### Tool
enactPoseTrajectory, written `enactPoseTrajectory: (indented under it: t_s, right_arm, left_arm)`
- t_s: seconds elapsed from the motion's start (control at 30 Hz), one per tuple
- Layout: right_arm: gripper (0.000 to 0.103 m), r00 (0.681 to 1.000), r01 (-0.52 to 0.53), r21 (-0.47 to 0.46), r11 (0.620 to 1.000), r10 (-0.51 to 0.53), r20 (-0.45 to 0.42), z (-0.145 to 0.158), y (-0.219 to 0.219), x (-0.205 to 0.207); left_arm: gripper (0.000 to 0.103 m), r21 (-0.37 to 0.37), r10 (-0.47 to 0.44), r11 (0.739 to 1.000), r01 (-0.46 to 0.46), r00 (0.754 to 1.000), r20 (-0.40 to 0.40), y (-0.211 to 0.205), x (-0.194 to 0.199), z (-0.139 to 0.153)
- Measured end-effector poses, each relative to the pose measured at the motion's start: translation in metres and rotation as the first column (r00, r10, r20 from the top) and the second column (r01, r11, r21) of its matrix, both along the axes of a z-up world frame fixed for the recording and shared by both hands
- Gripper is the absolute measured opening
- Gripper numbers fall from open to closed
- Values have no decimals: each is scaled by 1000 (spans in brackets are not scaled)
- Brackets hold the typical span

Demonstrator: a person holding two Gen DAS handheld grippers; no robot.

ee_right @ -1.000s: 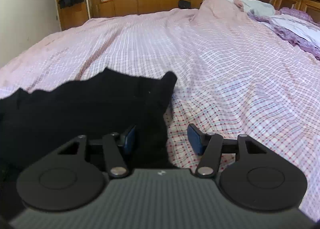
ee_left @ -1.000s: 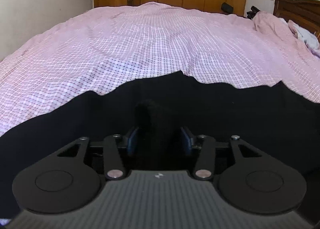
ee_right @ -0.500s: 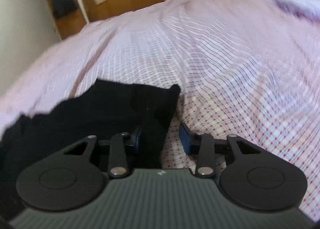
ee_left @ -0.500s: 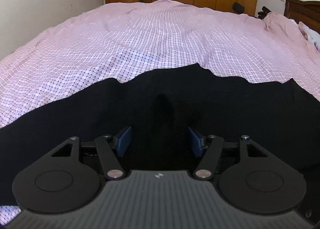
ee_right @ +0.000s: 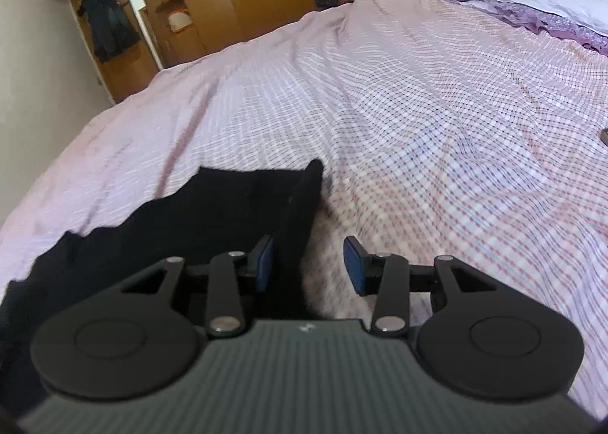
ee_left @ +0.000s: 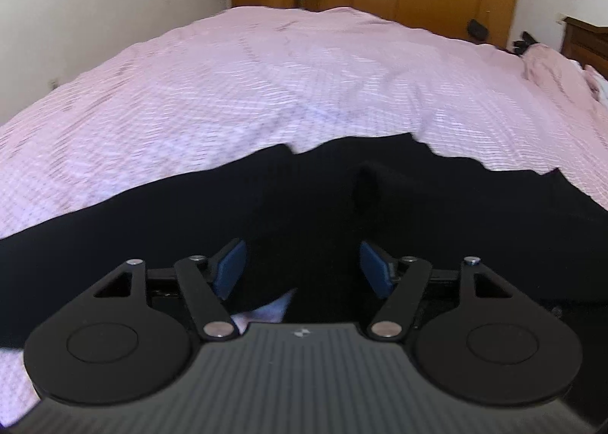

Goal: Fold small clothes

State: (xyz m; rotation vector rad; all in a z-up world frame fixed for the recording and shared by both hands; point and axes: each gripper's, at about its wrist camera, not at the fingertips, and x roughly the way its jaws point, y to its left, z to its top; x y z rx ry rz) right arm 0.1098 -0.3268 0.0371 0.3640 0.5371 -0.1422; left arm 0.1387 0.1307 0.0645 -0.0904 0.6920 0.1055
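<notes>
Bed [ee_left: 304, 84], pink checked cover, carries the black garment [ee_left: 437, 213], spread flat near its front edge.

Left tool [ee_left: 302, 269]: jaws wide and opening, pads clear of the cloth, which lies under and between them.

Right tool [ee_right: 307, 265]: jaws part open, opening; garment's raised right edge [ee_right: 304, 202] stands between them beside the left pad [ee_right: 265, 263], contact unclear.

Garment's folds unreadable, near edge hidden by tools.

A: Can any writing, label, brand name or number be read anywhere?

B: No words or numbers. The only mark is a small pale emblem [ee_left: 303, 333] on the ribbed grey housing [ee_left: 304, 377] of each camera rig [ee_right: 304, 369], too small to make out.
</notes>
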Motion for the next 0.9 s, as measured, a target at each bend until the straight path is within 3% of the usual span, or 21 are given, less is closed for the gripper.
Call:
enactPoseTrajectory:
  t_s: [0.1, 0.27, 0.33, 0.43, 0.73, 0.9]
  right_arm:
    - [51, 999, -33, -18, 999, 33, 4, 5, 12, -18]
    - [52, 995, -96, -52, 994, 97, 8, 11, 31, -49]
    - [53, 993, -113, -53, 992, 114, 9, 11, 38, -59]
    - [57, 992, -129, -62, 990, 129, 7, 9, 50, -74]
    - [57, 988, -153, -87, 984, 151, -23, -12, 78, -103]
    - [58, 992, -123, -124, 985, 121, -21, -24, 89, -108]
  left_arm:
    - [81, -9, 44, 999, -44, 999, -10, 15, -14, 3]
    - [85, -36, 126, 991, -127, 992, -19, 41, -41, 6]
    - [92, -24, 173, 984, -174, 985, -27, 51, -50, 3]
    - [92, 12, 236, 972, -236, 971, -43, 64, -61, -2]
    - [92, -134, 402, 902, -409, 912, -79, 125, -91, -20]
    - [92, -129, 432, 889, -439, 898, -76, 133, -91, -24]
